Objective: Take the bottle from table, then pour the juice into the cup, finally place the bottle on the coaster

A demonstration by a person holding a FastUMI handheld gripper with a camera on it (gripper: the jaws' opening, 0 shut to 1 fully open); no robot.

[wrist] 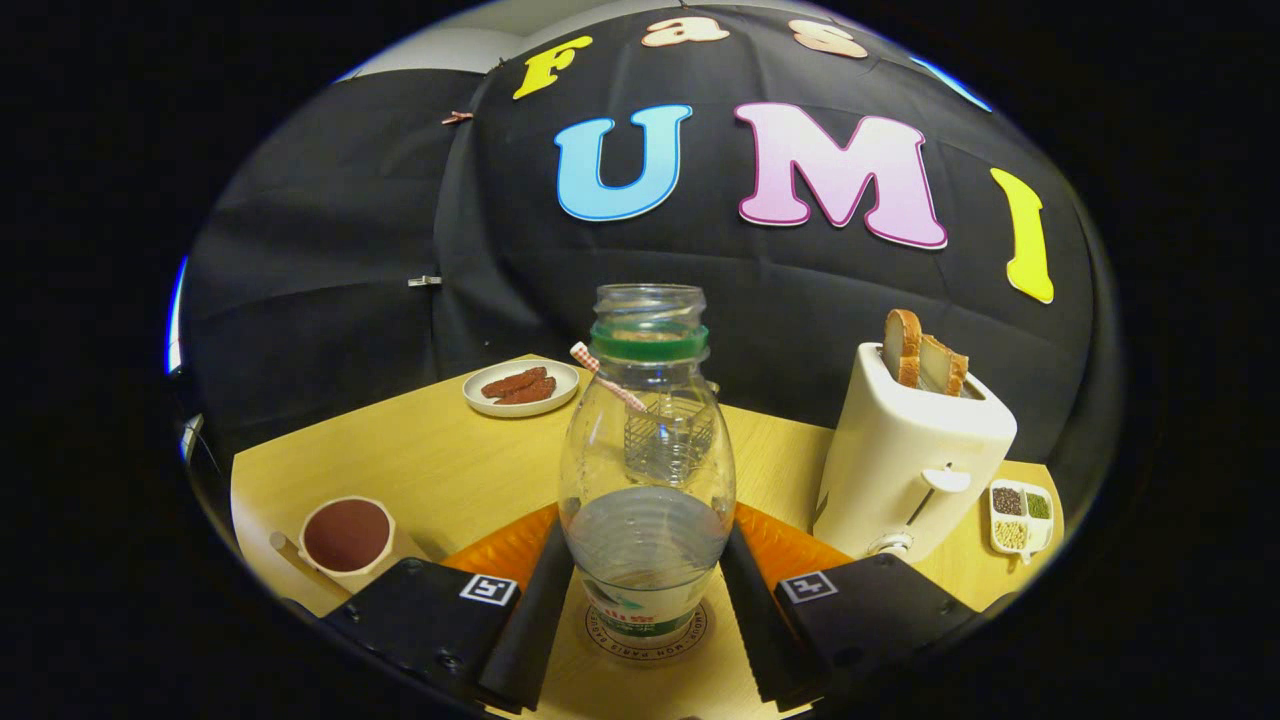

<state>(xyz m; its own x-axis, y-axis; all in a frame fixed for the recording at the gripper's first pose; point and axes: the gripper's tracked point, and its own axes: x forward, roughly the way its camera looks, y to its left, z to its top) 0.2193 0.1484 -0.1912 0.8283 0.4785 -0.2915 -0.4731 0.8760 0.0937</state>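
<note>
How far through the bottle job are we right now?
The cup already holds dark liquid, so pouring looks done. The bottle stands upright on the round coaster, between the tool's fingers, which flank its base. Left: open and back away.

Black cloth wall (pixel 330 250) behind, creased, w/ clips. Pale wood table (pixel 440 460) in front, evenly lit. On it: white toaster (pixel 905 460) w/ bread at 2 o'clock, plate (pixel 520 388) of food at 11, small seed tray (pixel 1020 515) at 3.
</note>
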